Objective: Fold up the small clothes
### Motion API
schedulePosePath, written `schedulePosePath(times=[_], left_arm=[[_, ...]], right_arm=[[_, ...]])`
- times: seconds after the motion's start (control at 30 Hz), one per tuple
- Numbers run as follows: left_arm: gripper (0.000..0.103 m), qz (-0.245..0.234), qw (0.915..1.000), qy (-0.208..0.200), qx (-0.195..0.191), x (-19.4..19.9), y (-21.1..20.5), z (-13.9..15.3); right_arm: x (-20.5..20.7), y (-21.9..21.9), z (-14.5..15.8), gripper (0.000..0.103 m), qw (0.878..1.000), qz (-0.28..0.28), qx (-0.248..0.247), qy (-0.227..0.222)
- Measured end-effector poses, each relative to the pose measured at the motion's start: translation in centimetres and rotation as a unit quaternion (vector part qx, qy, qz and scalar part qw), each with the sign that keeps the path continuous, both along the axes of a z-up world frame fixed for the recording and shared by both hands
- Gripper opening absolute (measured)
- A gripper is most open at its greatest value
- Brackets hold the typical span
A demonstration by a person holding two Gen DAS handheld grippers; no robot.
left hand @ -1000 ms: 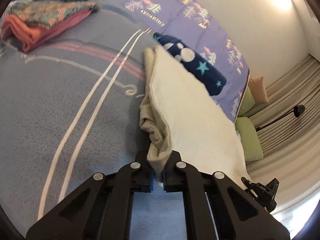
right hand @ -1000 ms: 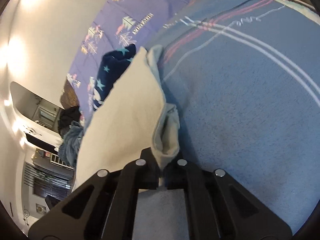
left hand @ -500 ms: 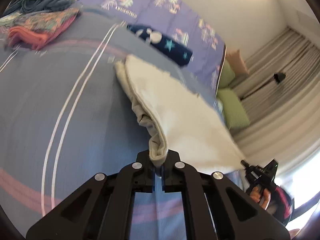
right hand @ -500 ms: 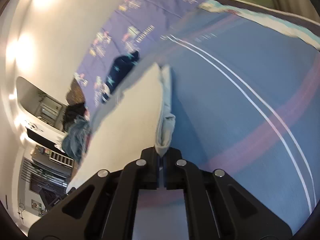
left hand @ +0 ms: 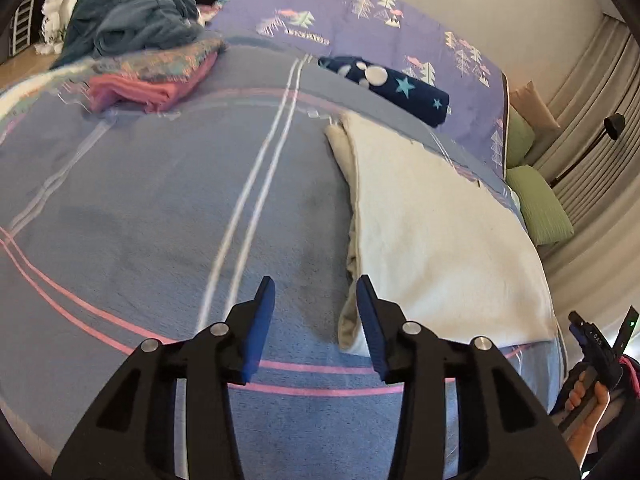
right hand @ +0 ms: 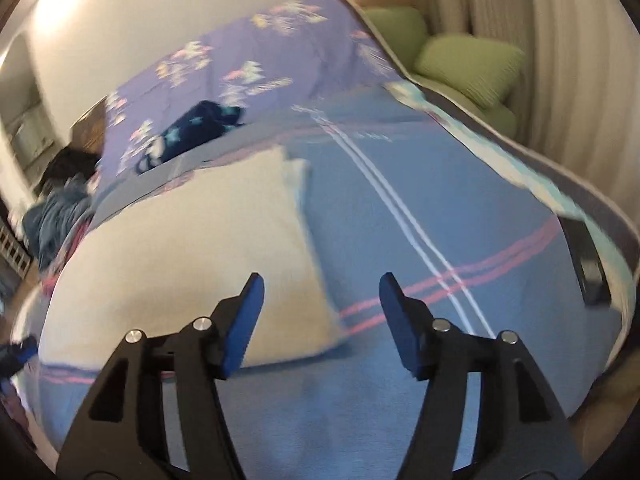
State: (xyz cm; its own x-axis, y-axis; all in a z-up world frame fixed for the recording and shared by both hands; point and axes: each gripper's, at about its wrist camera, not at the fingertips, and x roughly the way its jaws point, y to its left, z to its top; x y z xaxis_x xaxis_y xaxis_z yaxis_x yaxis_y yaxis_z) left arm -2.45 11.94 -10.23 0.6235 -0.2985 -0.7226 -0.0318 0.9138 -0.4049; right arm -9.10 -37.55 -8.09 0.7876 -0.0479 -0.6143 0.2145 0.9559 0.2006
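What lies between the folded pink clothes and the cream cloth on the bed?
In the left wrist view, only bare blue blanket with its white double stripe separates the folded pink clothes from the cream cloth.

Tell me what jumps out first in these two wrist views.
The big cream cloth lies flat on the blue striped blanket, filling the middle of both views. Nearest the lens, the left gripper and the right gripper are opening with nothing between their blue pads. Behind it, a navy star-print roll sits by the purple bedspread.
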Motion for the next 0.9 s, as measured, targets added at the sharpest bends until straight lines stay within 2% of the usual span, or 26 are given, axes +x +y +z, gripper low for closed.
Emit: schedulePosePath(times=[0.07,0.17,0.3,0.43,0.53,0.63,0.7,0.77,0.9], left_arm=[[0.043,-0.016,0.9998,0.01,0.009,0.0,-1.1,-0.9],[0.043,-0.032,0.9977,-0.01,0.059,-0.7,-2.5,-0.9],[0.043,-0.036,0.9961,-0.019,0.078,-1.2,-2.4,-0.8],[0.047,-0.027,0.9965,-0.028,0.074,-1.5,-1.8,-0.8],[0.05,-0.024,0.9961,-0.037,0.077,-1.6,-1.7,-0.8],[0.052,-0.025,0.9954,-0.048,0.079,-1.7,-1.7,-0.8],[0.053,-0.024,0.9953,-0.054,0.077,-1.9,-1.5,-0.8],[0.054,-0.021,0.9958,-0.057,0.069,-1.9,-0.9,-0.9],[0.054,-0.009,0.9961,-0.06,0.063,-2.0,0.5,-1.0]], right_arm=[[0.3,2.0,0.5,0.062,0.999,0.042,-0.007,-0.012],[0.8,5.2,0.9,0.066,0.994,0.104,-0.013,-0.026],[1.1,10.8,0.7,0.072,0.977,0.206,-0.042,-0.023],[0.6,17.9,0.3,0.078,0.946,0.294,-0.13,-0.027],[-0.4,23.4,-0.4,0.08,0.91,0.361,-0.201,-0.037],[-1.0,27.3,-1.4,0.08,0.882,0.399,-0.248,-0.036],[-1.1,29.3,-1.9,0.08,0.869,0.414,-0.268,-0.033],[-1.0,30.6,-2.2,0.08,0.862,0.424,-0.277,-0.031],[-0.6,32.5,-2.6,0.08,0.853,0.432,-0.291,-0.028]])
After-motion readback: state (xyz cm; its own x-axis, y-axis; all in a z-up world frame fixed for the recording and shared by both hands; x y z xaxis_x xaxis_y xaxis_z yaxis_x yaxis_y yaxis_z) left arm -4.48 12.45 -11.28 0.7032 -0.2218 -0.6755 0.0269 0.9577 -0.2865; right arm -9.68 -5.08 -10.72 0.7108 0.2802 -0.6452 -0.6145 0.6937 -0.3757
